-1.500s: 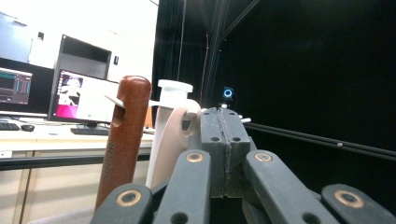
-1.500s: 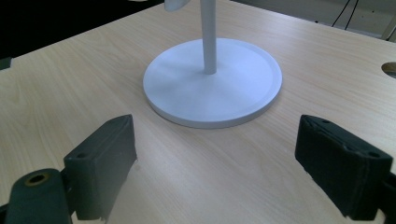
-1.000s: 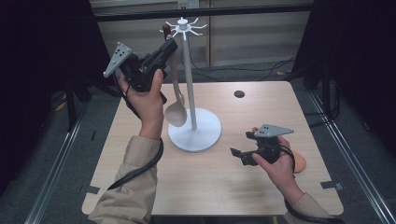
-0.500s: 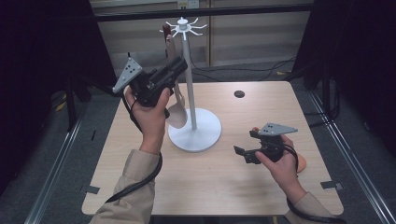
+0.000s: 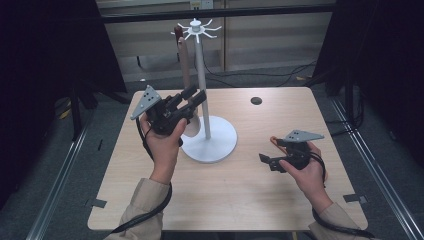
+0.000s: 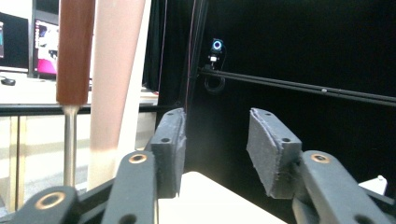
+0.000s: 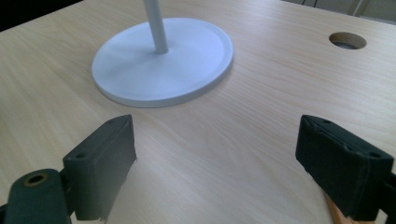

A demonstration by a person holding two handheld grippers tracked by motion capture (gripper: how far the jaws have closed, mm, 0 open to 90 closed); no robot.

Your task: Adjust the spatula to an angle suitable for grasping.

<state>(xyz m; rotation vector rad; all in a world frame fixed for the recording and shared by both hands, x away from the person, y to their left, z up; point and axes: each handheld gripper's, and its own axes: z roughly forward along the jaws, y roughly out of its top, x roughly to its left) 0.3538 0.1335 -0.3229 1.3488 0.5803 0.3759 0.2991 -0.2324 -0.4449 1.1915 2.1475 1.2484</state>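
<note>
Nearest to us, our right gripper (image 5: 267,161) rested low over the pale wood-grain table (image 5: 240,200), its jaws spread wide with nothing between them; in the right gripper view the black pads (image 7: 102,158) looked matte and slightly grainy. Something orange (image 5: 274,140) lay just beside that gripper, too hidden for us to name.

Further in, our left gripper (image 5: 196,98) was raised, its jaws released and parted, gripping nothing. It stood just beside the long wooden spoon (image 5: 185,65), pale, smooth and tapering, which hung from the white metal hanging stand (image 5: 201,65). The spoon's bowl (image 5: 192,127) sat low, close to the stand's round flat base (image 5: 215,142), partly hidden behind our hand. In the left gripper view the spoon's handle (image 6: 116,70) rose to the left of the jaws, outside them, next to a second utensil with a dark reddish-brown handle on a thin metal shank (image 6: 74,51).

We judged the spoon light, stiff and unlikely to break, but its finish looked sleek, and hanging freely it would probably swing at a touch. The straight middle of the handle seemed the best place to take hold, squarely across the pads, clear of the neighbouring utensil.

Beyond, the stand's slim pole rose to a ring of short white hooks (image 5: 196,27), and a round cable hole (image 5: 256,100) was cut in the far side of the table.
</note>
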